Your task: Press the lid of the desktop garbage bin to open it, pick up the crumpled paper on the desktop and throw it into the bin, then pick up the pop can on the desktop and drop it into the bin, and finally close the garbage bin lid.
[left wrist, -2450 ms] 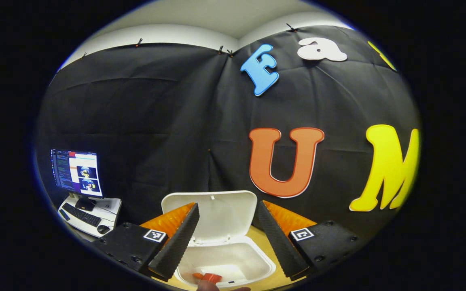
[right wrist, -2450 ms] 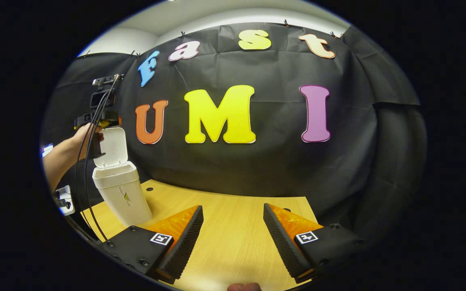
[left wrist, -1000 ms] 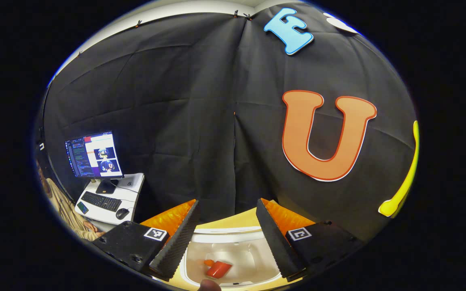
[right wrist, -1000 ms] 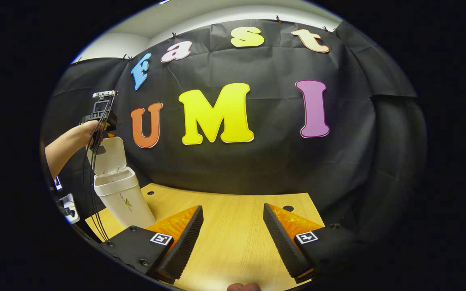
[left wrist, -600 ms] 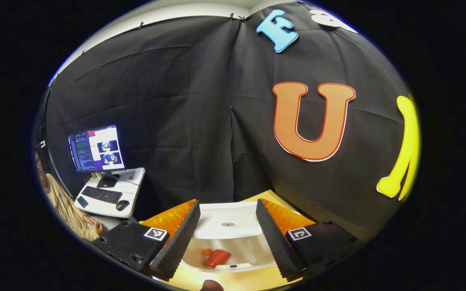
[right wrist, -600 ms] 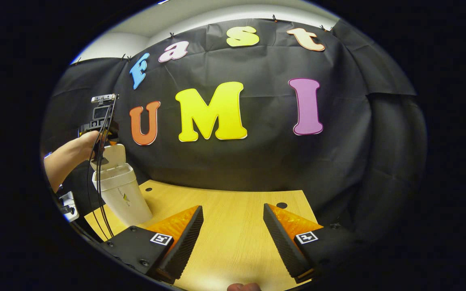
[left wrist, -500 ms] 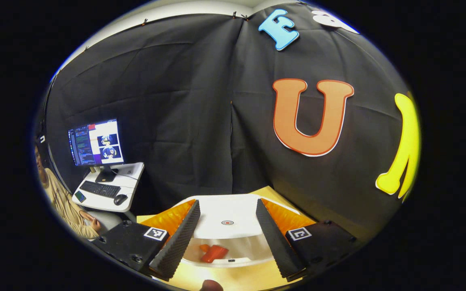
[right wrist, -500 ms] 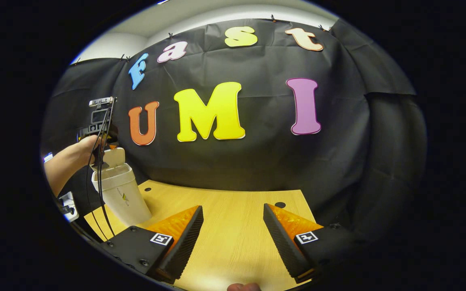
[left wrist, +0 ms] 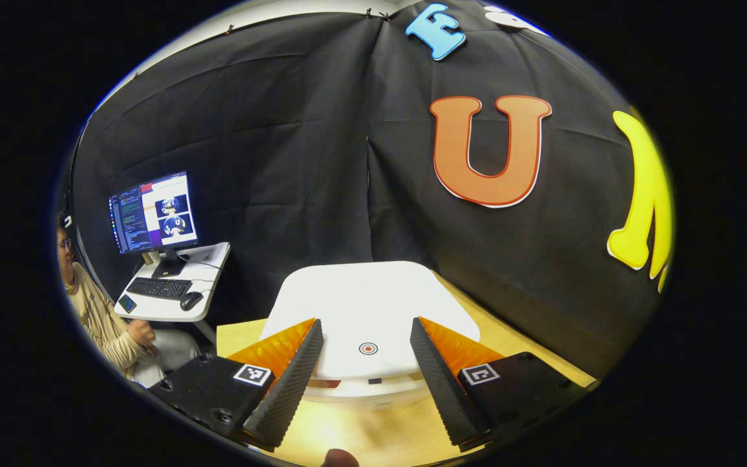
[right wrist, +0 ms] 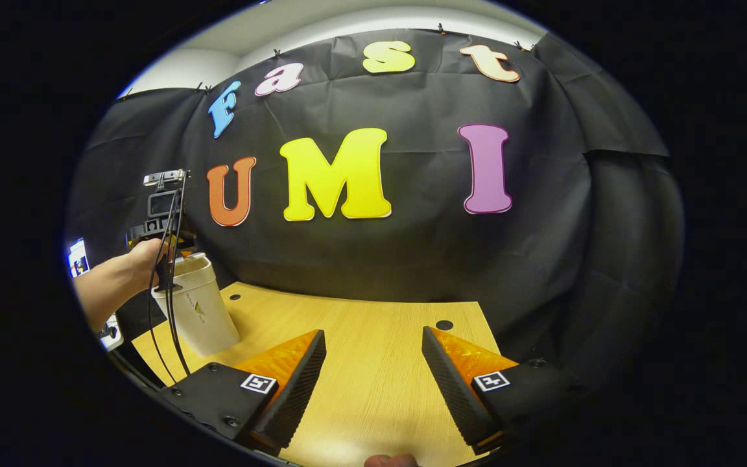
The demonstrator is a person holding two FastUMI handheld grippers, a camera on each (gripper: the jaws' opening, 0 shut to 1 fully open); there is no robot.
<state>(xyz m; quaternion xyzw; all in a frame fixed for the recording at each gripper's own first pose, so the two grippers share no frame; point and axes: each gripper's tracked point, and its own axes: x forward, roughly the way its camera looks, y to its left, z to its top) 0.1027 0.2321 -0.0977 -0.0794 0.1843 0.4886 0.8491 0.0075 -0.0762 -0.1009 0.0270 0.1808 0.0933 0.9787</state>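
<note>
The white bin's lid (left wrist: 360,305) lies almost flat on the bin, with a red dot mark (left wrist: 367,348) near its front edge. A thin slit under that edge shows a sliver of orange (left wrist: 325,384); the bin's inside is otherwise hidden. My left gripper (left wrist: 365,322) is open just above the lid, one finger on each side of the dot. In the right gripper view the bin (right wrist: 200,314) stands at the table's left end, and a hand (right wrist: 143,256) holds the left gripper (right wrist: 179,248) on top of it. My right gripper (right wrist: 373,333) hovers open over bare wood, holding nothing.
The wooden table (right wrist: 373,363) has small round holes (right wrist: 444,324) near its back edge. Black cloth walls close the back and right. Left of the bin a side desk (left wrist: 172,295) carries a monitor (left wrist: 153,213), keyboard and mouse, with a seated person (left wrist: 98,311) beside it.
The lid has swung from upright down onto the bin, covering the orange can inside. My left gripper came down with it. The right gripper has barely moved.
</note>
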